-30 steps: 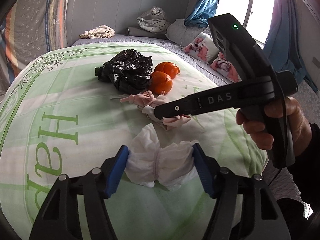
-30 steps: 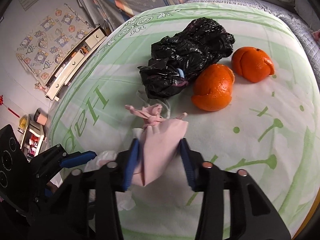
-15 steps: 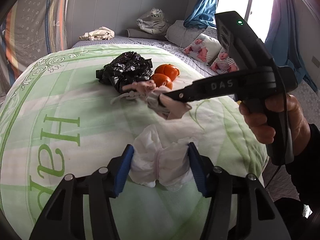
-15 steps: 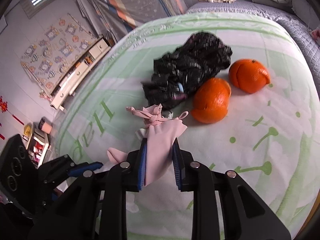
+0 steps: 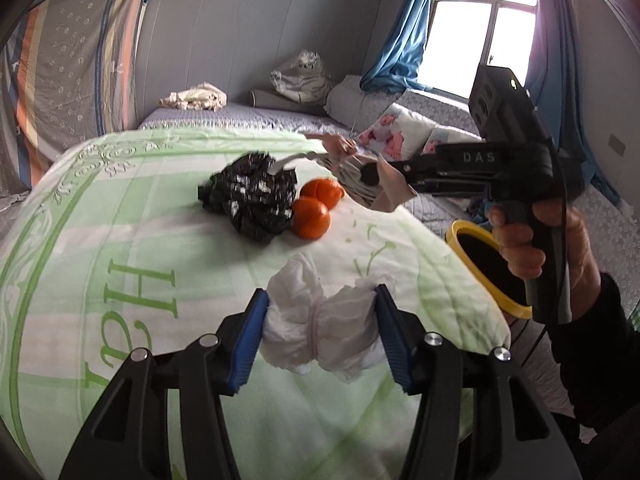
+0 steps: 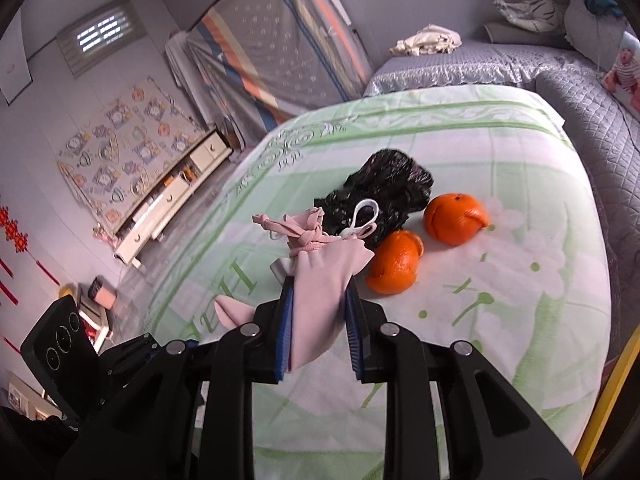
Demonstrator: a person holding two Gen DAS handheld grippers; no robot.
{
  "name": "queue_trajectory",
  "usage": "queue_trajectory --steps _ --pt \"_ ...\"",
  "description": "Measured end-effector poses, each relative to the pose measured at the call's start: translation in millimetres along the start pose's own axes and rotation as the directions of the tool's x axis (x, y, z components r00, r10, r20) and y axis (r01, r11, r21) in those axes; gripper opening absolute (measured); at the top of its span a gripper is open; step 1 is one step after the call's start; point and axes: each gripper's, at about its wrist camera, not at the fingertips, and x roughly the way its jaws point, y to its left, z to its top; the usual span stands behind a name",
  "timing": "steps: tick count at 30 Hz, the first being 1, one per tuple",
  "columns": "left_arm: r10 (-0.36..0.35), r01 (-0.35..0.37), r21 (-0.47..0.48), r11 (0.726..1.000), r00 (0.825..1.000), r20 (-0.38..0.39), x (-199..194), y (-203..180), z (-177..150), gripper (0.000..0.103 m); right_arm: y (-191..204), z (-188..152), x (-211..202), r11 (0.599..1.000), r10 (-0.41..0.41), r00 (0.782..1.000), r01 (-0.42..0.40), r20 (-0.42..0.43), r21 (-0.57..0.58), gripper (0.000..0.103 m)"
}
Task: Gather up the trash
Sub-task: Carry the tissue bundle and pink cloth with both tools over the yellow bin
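Bedroom setting: green-and-white printed quilt (image 5: pixel 120 248) is serving as the work surface, with a grey bed and a window behind it. Left gripper (image 5: pixel 320 332) is clenching a crumpled white tissue wad (image 5: pixel 320 320) at 6 o'clock in the left wrist view, pads pressing both sides, the wad sitting low over the quilt. Right gripper (image 6: pixel 318 320) is pinching a pink cloth mask with tied ear loops (image 6: pixel 320 276), its jaws having just been closing on it; the mask is hanging clear of the quilt, seemingly being lifted for disposal. Crumpled black plastic bag (image 5: pixel 252 200) and two orange peel halves (image 5: pixel 314 216) are lying touching one another toward 12 o'clock, not yet collected. Yellow-rimmed bin (image 5: pixel 484 264) is standing beside the quilt edge at 3 o'clock, below the person's hand (image 5: pixel 540 240), probably the drop point for both held items.
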Motion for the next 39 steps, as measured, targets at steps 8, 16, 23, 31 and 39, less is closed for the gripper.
queue_trajectory --steps 8,16,23,31,39 --pt "-0.023 0.02 0.04 0.999 0.996 0.081 -25 -18 20 0.051 -6 -1 -43 1.0 0.013 0.996 -0.015 0.092 0.027 0.022" --pt "-0.068 0.055 0.087 0.995 0.986 0.153 -39 -39 45 0.051 -14 -3 -96 0.999 -0.016 0.978 0.006 0.206 0.052 0.022" --pt "-0.087 0.066 0.113 0.991 0.977 0.192 -43 -51 64 0.051 -26 -7 -142 0.995 -0.072 0.952 0.049 0.298 0.083 0.022" --pt "-0.09 0.066 0.116 0.991 0.971 0.222 -38 -64 91 0.051 -41 -12 -183 0.988 -0.138 0.919 0.1 0.369 0.12 0.022" --pt "-0.144 0.116 0.139 0.984 0.966 0.216 -17 -96 115 0.051 -62 -24 -221 0.97 -0.233 0.87 0.173 0.434 0.172 0.022"
